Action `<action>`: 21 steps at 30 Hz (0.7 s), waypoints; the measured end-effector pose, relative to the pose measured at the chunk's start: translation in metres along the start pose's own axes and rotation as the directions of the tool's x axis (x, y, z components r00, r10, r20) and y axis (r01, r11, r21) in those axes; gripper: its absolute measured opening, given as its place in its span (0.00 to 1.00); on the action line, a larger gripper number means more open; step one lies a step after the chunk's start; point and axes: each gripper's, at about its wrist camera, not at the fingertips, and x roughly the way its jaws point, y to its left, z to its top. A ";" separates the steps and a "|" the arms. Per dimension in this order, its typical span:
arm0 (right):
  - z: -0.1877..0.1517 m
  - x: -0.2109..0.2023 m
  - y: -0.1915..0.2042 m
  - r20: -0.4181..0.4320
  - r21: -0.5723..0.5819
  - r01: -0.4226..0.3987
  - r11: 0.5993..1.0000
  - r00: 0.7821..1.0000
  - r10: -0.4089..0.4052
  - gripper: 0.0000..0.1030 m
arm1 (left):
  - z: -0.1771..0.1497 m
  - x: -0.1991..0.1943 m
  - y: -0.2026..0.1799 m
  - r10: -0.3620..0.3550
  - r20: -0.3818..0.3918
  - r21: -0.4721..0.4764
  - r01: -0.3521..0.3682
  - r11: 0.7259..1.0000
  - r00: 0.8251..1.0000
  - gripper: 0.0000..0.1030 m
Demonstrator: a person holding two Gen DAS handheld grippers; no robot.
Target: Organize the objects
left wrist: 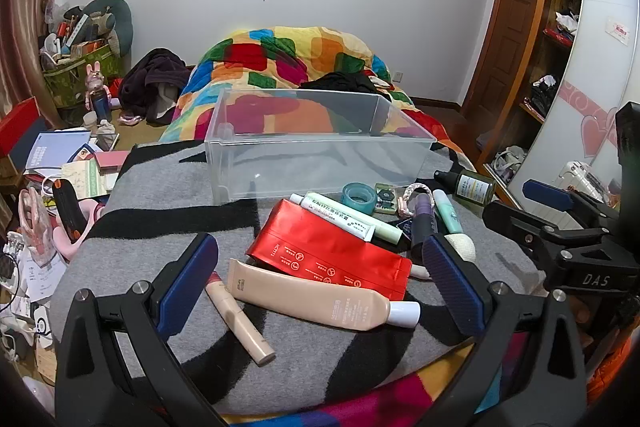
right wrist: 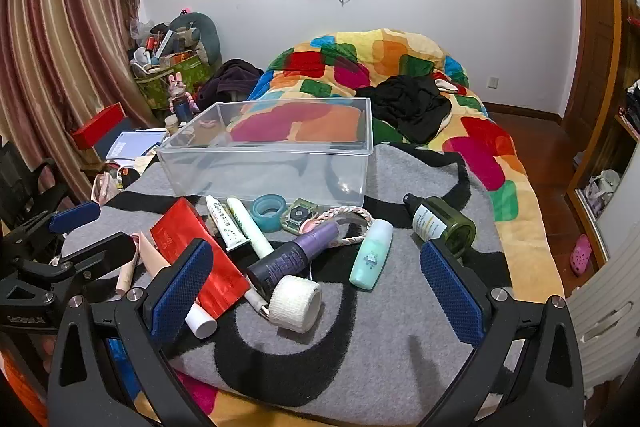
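Note:
An empty clear plastic box (left wrist: 320, 163) (right wrist: 272, 163) stands on a grey and black blanket (right wrist: 380, 339). In front of it lie a red pouch (left wrist: 320, 251), a beige tube (left wrist: 316, 301), a slim beige stick (left wrist: 240, 319), a white tube (left wrist: 336, 217) and a teal tape roll (left wrist: 359, 195). My left gripper (left wrist: 320, 267) hovers open over the pouch and beige tube. My right gripper (right wrist: 320, 279) is open above a white bandage roll (right wrist: 298, 303), a purple bottle (right wrist: 296, 255) and a mint bottle (right wrist: 372, 257). A green glass bottle (right wrist: 444, 223) lies to the right.
A bright patchwork quilt (right wrist: 400, 59) with dark clothes (right wrist: 408, 103) covers the bed behind the box. Books, boxes and a packed basket (left wrist: 76, 67) crowd the floor on the left. A wardrobe with shelves (left wrist: 560, 39) stands on the right. Screens hang on the far wall.

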 end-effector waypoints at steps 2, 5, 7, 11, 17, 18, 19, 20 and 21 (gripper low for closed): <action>0.000 0.000 0.000 0.000 0.000 -0.001 1.000 1.000 0.001 1.00 | 0.000 0.000 0.000 -0.001 -0.001 -0.002 0.001 1.000 1.000 1.00; -0.001 -0.001 0.002 -0.001 -0.003 -0.004 1.000 1.000 0.004 1.00 | 0.000 0.000 0.001 0.002 -0.003 -0.003 -0.002 1.000 1.000 1.00; -0.002 -0.001 0.004 -0.006 -0.008 -0.010 1.000 1.000 0.010 1.00 | -0.001 0.000 0.002 0.001 -0.002 -0.006 -0.001 1.000 1.000 1.00; -0.003 -0.003 0.006 -0.004 -0.022 -0.016 1.000 1.000 0.016 1.00 | -0.001 -0.001 0.002 0.000 -0.002 -0.007 0.000 1.000 1.000 1.00; -0.002 -0.005 0.008 0.001 -0.031 -0.018 0.999 1.000 0.018 1.00 | -0.001 -0.001 0.003 0.000 -0.003 -0.007 0.000 1.000 1.000 1.00; -0.002 -0.005 0.009 0.000 -0.031 -0.019 0.999 1.000 0.019 1.00 | -0.001 -0.001 0.003 0.000 -0.003 -0.007 0.000 1.000 1.000 1.00; -0.002 -0.005 0.009 0.000 -0.029 -0.019 0.999 1.000 0.019 1.00 | -0.001 -0.001 0.003 0.000 -0.005 -0.007 0.000 1.000 1.000 1.00; -0.002 -0.005 0.009 0.000 -0.029 -0.020 0.999 1.000 0.020 1.00 | -0.001 -0.001 0.004 -0.001 -0.007 -0.008 0.001 1.000 1.000 1.00; -0.002 -0.005 0.008 -0.001 -0.027 -0.020 0.999 1.000 0.020 1.00 | -0.001 -0.001 0.004 -0.001 -0.007 -0.009 0.001 1.000 1.000 1.00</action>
